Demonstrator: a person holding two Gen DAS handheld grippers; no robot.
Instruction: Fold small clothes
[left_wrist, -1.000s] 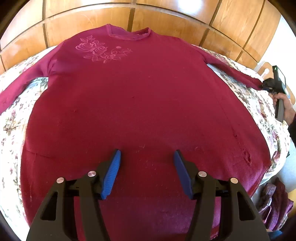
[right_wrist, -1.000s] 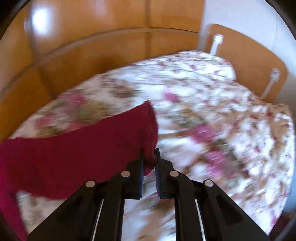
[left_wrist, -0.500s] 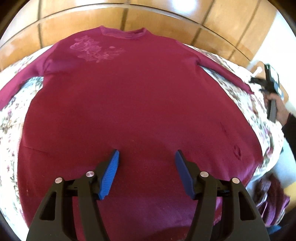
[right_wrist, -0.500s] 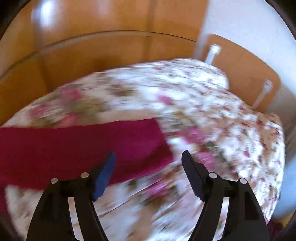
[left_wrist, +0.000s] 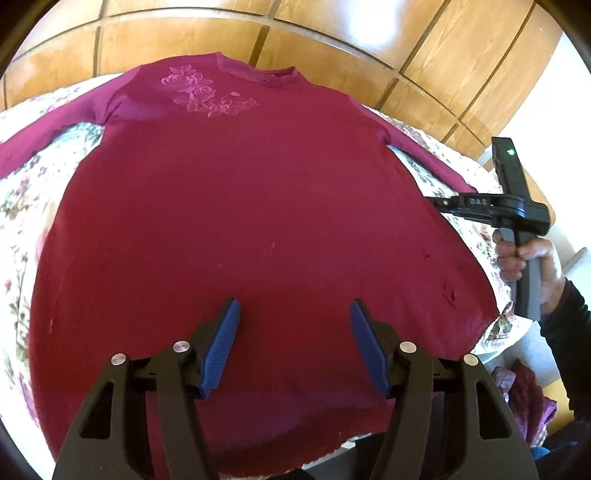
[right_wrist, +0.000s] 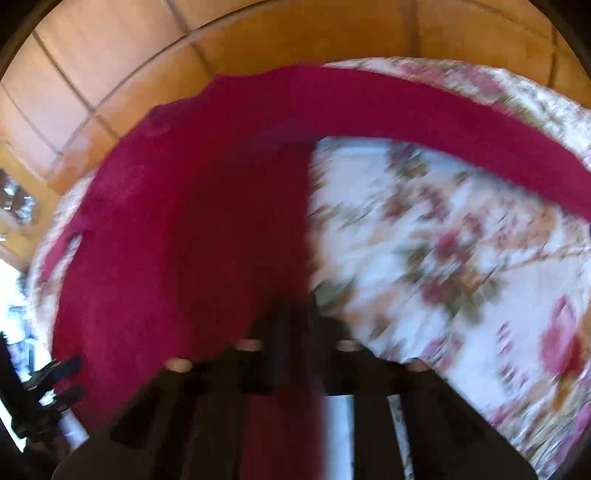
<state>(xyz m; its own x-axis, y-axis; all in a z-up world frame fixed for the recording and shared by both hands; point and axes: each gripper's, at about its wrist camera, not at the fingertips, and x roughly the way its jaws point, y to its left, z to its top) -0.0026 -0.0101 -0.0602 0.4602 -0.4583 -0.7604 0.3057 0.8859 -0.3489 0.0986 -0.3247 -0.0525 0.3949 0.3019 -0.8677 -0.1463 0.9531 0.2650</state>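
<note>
Lying flat under open left tool (left_wrist: 293, 332): sweater (left_wrist: 240, 206).

Under the work you have a floral bedspread (left_wrist: 22, 206), white with pink roses and green leaves, covering the whole surface. Behind it runs a wooden panelled wall (left_wrist: 332, 40), glossy, with dark seams and a bright glare spot. At your lower right, below the bedspread's edge, lies a heap of dark purple cloth (left_wrist: 524, 398). A white wall (left_wrist: 546, 99) shows at far right.
</note>
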